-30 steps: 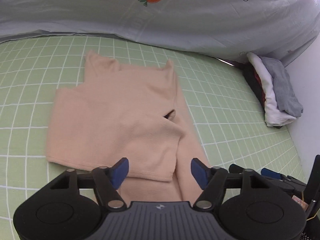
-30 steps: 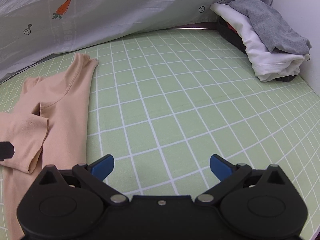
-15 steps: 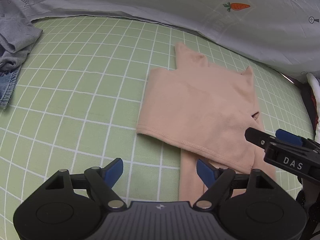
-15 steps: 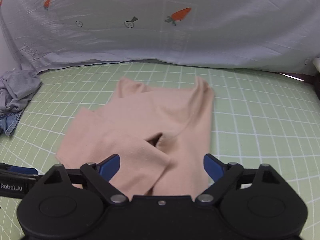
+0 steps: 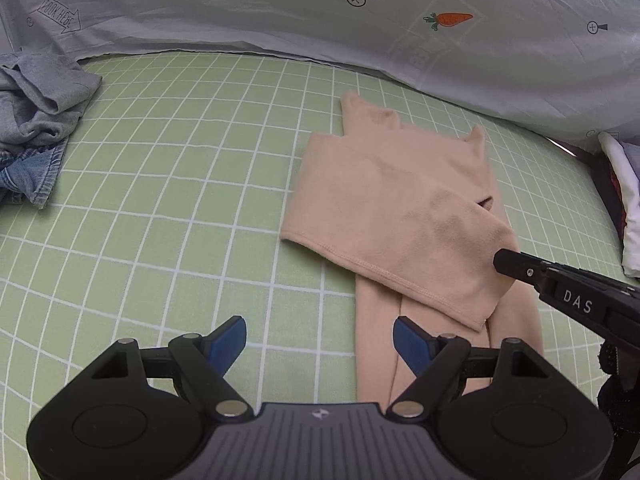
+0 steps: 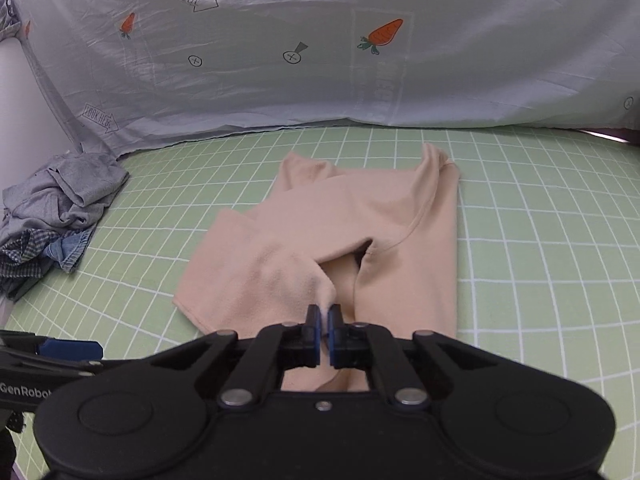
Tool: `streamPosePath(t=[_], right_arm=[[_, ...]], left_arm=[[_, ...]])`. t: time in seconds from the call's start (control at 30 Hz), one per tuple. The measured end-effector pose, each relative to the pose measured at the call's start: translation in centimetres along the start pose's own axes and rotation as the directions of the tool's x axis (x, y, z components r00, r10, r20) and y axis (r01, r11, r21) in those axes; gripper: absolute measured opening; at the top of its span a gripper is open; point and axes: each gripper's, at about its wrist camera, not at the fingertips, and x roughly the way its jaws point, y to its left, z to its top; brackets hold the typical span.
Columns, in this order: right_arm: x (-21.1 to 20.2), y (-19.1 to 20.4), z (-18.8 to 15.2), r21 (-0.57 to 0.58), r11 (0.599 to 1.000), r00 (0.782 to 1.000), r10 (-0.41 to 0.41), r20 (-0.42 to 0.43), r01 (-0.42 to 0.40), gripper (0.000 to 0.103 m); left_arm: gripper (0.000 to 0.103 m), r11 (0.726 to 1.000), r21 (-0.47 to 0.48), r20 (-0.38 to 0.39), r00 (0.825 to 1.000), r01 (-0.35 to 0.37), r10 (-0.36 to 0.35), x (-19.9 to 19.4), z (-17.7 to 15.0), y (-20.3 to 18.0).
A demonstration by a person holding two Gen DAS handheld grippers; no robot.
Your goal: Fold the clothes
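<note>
Peach top [image 6: 352, 232] pinched by right claw [image 6: 324, 320], left claw [image 5: 320, 336] spread

A green mat [image 6: 540, 208] with white grid lines covers the whole flat top. Along its far edge hangs a pale blue-grey sheet [image 6: 320, 40]. The sheet has orange carrots [image 6: 382, 34], little round cross marks and arrows with words printed on it. At the far left corner of the mat sits a messy heap of clothes [image 6: 60, 208]: a grey top, something checked, and blue denim underneath. At the right edge, a neat stack of folded clothes [image 5: 624, 200] shows white.
</note>
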Motion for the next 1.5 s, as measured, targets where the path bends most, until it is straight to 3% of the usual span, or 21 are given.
streamPosePath(t=[0.27, 0.57, 0.77, 1.17, 1.4, 1.5], right_arm=[[-5.2, -2.2, -5.3, 0.163, 0.985, 0.998, 0.058, -0.010, -0.056, 0.004], [-8.6, -3.8, -10.1, 0.254, 0.967, 0.998, 0.034, -0.044, -0.022, 0.004], [-10.6, -4.2, -12.8, 0.275, 0.961, 0.997, 0.005, -0.071, 0.015, 0.004], [-11.8, -5.3, -15.8, 0.314, 0.948, 0.991, -0.018, -0.133, 0.060, 0.004], [-11.3, -5.0, -15.6, 0.287, 0.954, 0.986, -0.037, -0.162, 0.083, 0.004], [-11.2, -4.7, -15.2, 0.248, 0.961, 0.982, -0.078, -0.171, 0.120, 0.010]], left_arm=[[0.081, 0.999, 0.024, -0.062, 0.998, 0.031, -0.029, -0.9, -4.2, -1.1], [0.081, 0.986, 0.153, -0.085, 0.995, 0.068, -0.055, -2.4, -8.0, -3.9], [0.081, 0.984, 0.168, -0.109, 0.993, 0.061, -0.043, -2.9, -10.0, -4.1], [0.081, 0.983, 0.173, -0.144, 0.989, 0.055, -0.030, -3.5, -13.1, -4.4], [0.081, 0.986, 0.160, -0.155, 0.988, 0.050, -0.025, -3.1, -13.1, -4.3], [0.081, 0.987, 0.156, -0.157, 0.987, 0.047, -0.023, -3.0, -12.9, -4.2]])
